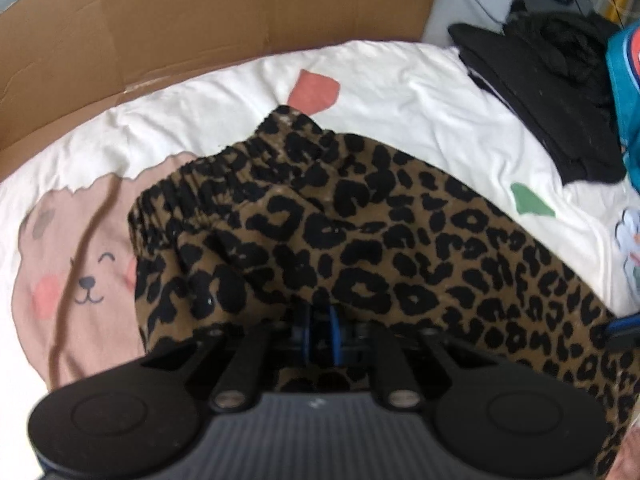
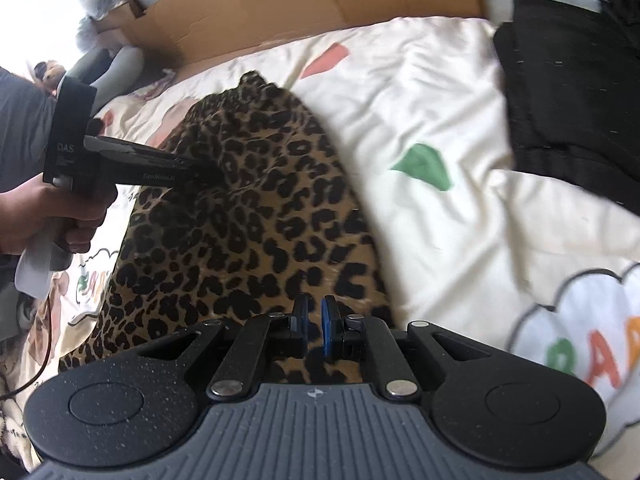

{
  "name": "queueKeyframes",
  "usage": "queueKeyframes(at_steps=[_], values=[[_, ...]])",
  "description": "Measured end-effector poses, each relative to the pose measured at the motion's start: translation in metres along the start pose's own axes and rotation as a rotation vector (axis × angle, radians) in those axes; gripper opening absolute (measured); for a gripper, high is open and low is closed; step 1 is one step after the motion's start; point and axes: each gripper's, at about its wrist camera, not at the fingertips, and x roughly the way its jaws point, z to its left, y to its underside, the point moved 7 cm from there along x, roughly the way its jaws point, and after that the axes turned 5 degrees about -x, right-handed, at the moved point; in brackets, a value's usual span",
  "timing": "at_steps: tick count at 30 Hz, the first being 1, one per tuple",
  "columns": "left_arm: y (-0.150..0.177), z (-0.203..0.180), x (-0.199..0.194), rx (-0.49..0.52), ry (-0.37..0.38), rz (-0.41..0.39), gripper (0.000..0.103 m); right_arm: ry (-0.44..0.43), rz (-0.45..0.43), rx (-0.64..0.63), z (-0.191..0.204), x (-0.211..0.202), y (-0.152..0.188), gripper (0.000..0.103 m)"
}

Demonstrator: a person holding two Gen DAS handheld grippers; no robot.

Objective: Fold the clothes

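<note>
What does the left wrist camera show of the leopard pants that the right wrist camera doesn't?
Left wrist only: the pants' gathered elastic waistband, a bear face print on the bedding, and a teal item at the right edge.

Right wrist only: the left gripper from outside, sunk into the cloth, with the hand holding it.

Both: the leopard-print pants on the white bedding, a black clothes pile, the cardboard behind, and the right gripper nearly closed on fabric.

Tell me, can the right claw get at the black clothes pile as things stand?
Probably not yet: the right claw looks shut on the leopard pants. Only open white bedding lies between it and the black pile.
</note>
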Motion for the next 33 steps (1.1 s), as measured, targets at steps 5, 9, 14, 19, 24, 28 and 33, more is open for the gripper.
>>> queueKeyframes(at_steps=[5,9,14,19,24,28,33], values=[[0.002,-0.001,-0.025,0.015,0.019,-0.013,0.012,0.025,0.009,0.001,-0.004,0.015,0.001,0.007],[0.01,0.01,-0.033,0.01,0.003,-0.007,0.012,0.057,0.041,-0.008,-0.01,0.022,0.009,0.009],[0.023,0.035,-0.027,-0.048,-0.027,0.0,0.012,0.074,0.06,-0.041,-0.012,0.023,0.017,0.007],[0.035,0.042,-0.017,-0.054,-0.047,0.007,0.01,0.07,0.077,-0.046,-0.021,0.016,0.021,0.004],[0.037,0.032,-0.029,-0.023,-0.035,0.016,0.01,0.072,0.08,-0.047,-0.026,0.008,0.024,0.004],[0.044,0.02,-0.047,0.01,-0.003,0.018,0.012,0.074,0.082,-0.048,-0.026,0.006,0.026,0.004],[0.07,0.018,-0.058,-0.015,0.025,0.042,0.015,0.076,0.087,-0.049,-0.026,0.005,0.03,0.004]])
